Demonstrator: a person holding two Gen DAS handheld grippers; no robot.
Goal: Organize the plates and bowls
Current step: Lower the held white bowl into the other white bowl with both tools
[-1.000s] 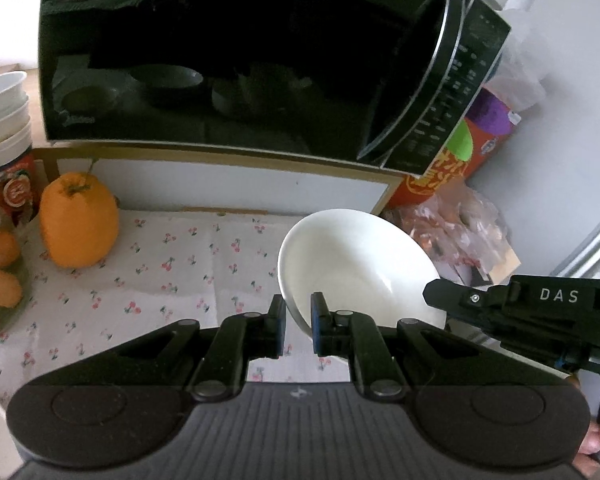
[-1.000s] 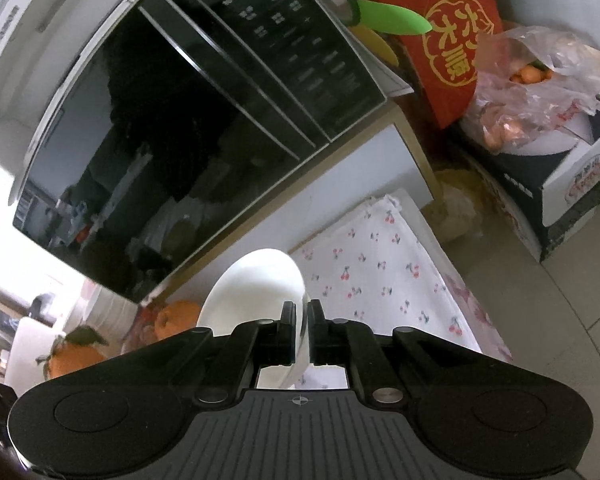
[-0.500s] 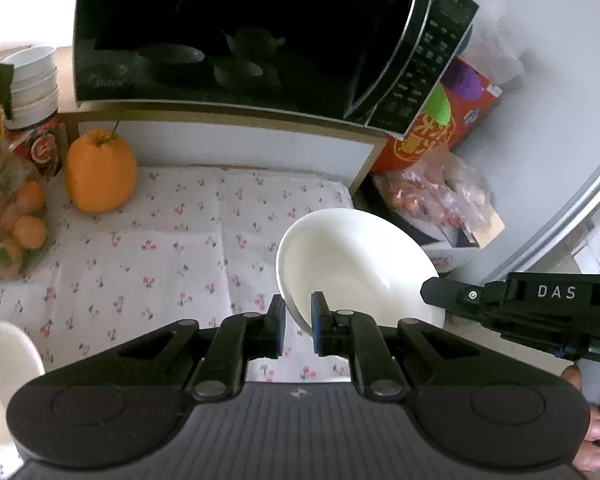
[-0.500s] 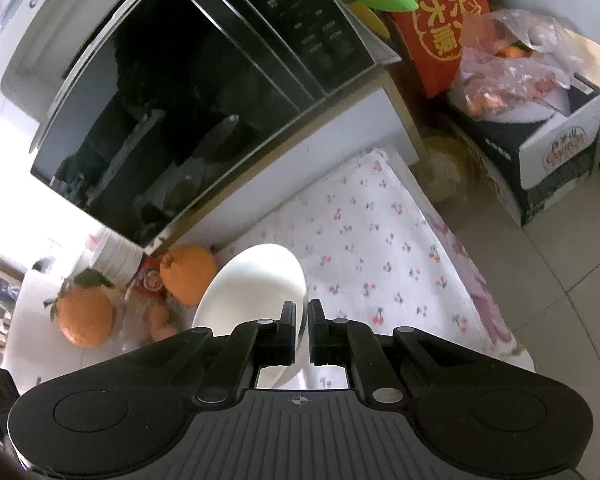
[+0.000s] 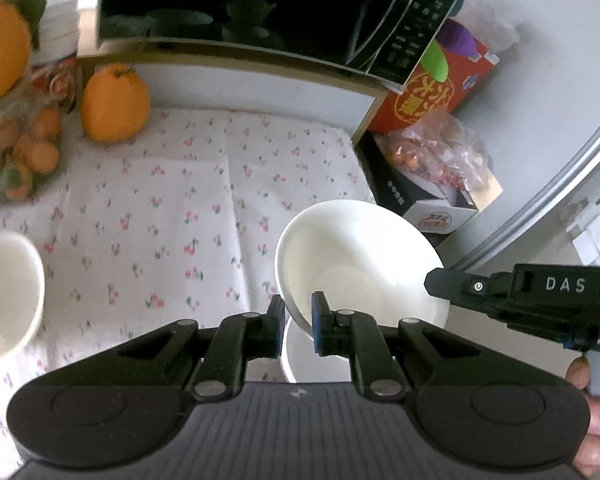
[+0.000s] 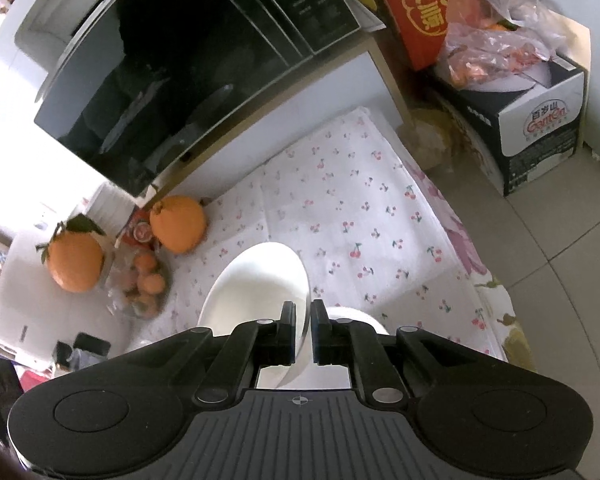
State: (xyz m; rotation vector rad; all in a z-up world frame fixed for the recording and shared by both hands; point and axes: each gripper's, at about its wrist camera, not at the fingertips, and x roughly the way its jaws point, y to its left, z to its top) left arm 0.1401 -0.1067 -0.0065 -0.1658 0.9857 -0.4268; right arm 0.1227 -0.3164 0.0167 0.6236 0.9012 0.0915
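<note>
My left gripper is shut on the near rim of a white bowl and holds it above the cherry-print tablecloth. My right gripper is shut on the opposite rim of the same white bowl; its black body shows at the right of the left wrist view. A second white dish lies just below the held bowl, also seen in the right wrist view. Another white bowl sits at the left edge of the cloth. A stack of white bowls stands at the back left.
A black microwave sits on a shelf over the back of the table. A large orange fruit and a bag of small oranges lie at the left. A red box and a carton with bagged fruit stand to the right, off the table.
Both grippers have drawn back and up from the microwave with the bowl held between them. More of the cloth, the left bowl and the dish beneath have come into view.
</note>
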